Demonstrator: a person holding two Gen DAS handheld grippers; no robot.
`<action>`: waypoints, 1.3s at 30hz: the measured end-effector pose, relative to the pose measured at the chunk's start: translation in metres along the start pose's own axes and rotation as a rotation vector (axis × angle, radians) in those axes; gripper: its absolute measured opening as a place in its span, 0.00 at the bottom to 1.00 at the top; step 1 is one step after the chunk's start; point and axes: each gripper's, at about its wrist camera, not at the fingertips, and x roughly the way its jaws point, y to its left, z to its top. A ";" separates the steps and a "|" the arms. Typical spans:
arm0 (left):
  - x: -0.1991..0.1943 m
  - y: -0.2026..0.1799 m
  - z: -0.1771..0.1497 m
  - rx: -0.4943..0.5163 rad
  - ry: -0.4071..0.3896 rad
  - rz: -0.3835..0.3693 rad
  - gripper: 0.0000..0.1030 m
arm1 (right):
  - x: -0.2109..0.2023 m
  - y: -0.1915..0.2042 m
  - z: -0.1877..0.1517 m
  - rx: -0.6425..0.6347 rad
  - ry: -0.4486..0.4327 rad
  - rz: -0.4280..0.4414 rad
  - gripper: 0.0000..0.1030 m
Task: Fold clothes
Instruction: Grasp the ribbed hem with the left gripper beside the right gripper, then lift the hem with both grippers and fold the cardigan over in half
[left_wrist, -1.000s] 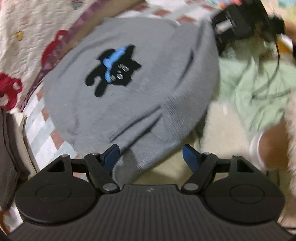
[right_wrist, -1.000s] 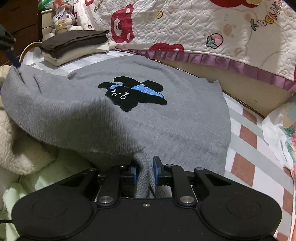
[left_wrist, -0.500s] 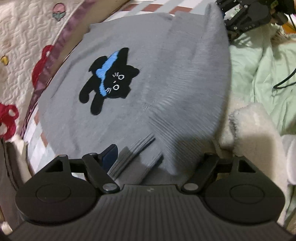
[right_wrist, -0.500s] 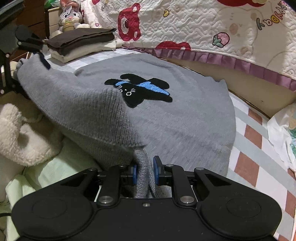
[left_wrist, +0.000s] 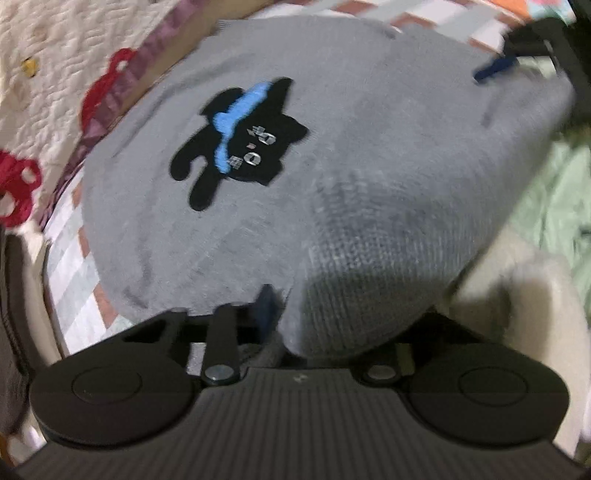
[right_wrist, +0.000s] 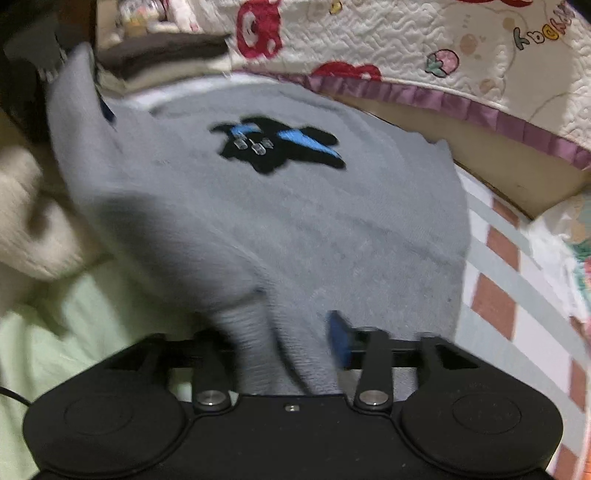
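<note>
A grey knit sweater (left_wrist: 351, 166) with a black cat patch (left_wrist: 240, 140) lies spread on the bed, its near edge lifted. My left gripper (left_wrist: 299, 317) is closed in on a thick fold of that edge; its left finger (left_wrist: 266, 308) shows, while the right one is hidden under the knit. In the right wrist view the sweater (right_wrist: 332, 221) rises to a peak at the left gripper (right_wrist: 37, 55). My right gripper (right_wrist: 291, 339) is open, and grey fabric still lies between its fingers. Its right pad (right_wrist: 340, 339) is bare; the left one is covered.
A quilt with red bears (right_wrist: 443, 48) hangs along the far side. A pile of folded dark and cream clothes (right_wrist: 162, 59) sits at the back left. The checked sheet (right_wrist: 517, 295) shows on the right; pale green cloth (right_wrist: 92, 314) and cream fleece (right_wrist: 26, 221) lie on the left.
My left gripper's fingers came together on the sweater fold. The right gripper, shut on the sweater before, has spread its fingers. Both views are blurred by motion.
</note>
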 end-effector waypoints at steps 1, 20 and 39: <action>-0.002 0.003 0.001 -0.022 -0.014 0.007 0.20 | 0.001 -0.001 0.000 0.003 0.004 -0.007 0.56; -0.021 0.023 0.007 -0.182 -0.141 0.123 0.15 | 0.001 -0.002 0.012 -0.165 0.011 -0.120 0.09; -0.048 0.049 0.017 -0.242 -0.240 0.200 0.14 | -0.035 0.008 0.050 -0.219 -0.125 -0.226 0.09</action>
